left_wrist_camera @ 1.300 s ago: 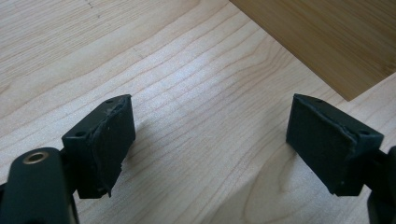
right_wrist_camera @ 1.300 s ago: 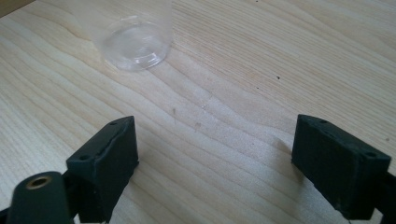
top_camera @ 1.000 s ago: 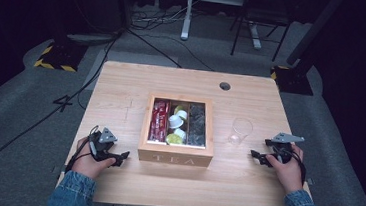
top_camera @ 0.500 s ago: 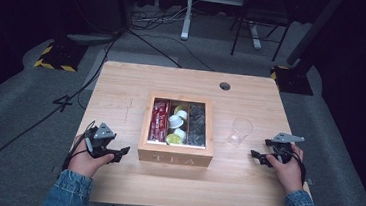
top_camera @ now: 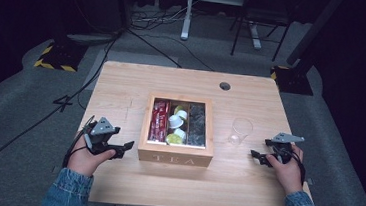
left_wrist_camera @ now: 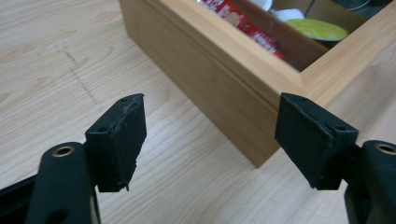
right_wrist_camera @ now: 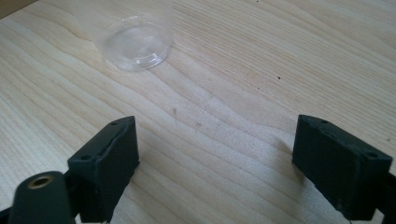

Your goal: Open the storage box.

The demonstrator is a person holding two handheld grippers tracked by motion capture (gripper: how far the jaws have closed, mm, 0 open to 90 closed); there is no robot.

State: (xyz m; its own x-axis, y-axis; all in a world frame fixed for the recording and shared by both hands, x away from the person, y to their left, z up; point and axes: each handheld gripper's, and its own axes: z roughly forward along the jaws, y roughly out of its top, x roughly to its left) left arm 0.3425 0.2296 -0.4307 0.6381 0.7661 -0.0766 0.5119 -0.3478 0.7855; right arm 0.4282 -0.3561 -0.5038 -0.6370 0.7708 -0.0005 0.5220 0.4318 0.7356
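Your left gripper (top_camera: 126, 147) sits at the lower left of the high view, just beside the left wall of the wooden tea box (top_camera: 174, 158), with its tips pointing at that wall. Its jaws are spread with nothing between them; they have just been closing a little, and in the left gripper view the near corner of the box (left_wrist_camera: 243, 88) shows in the gap beyond them, untouched.

The tea box stands at the middle of the table (top_camera: 122, 85), lid off or open, the word TEA on its front face. Inside, red packets (top_camera: 158, 121) fill the left compartment, white and green capsules (top_camera: 176, 125) the middle one, and dark packets (top_camera: 197, 126) the right one.

Your right gripper (top_camera: 257, 156) rests at the lower right of the high view, jaws spread wide and empty over bare wood. A clear plastic cup (top_camera: 241, 131) stands upright between it and the box, near the gripper but apart; in the right gripper view the cup (right_wrist_camera: 135, 44) is at the upper left
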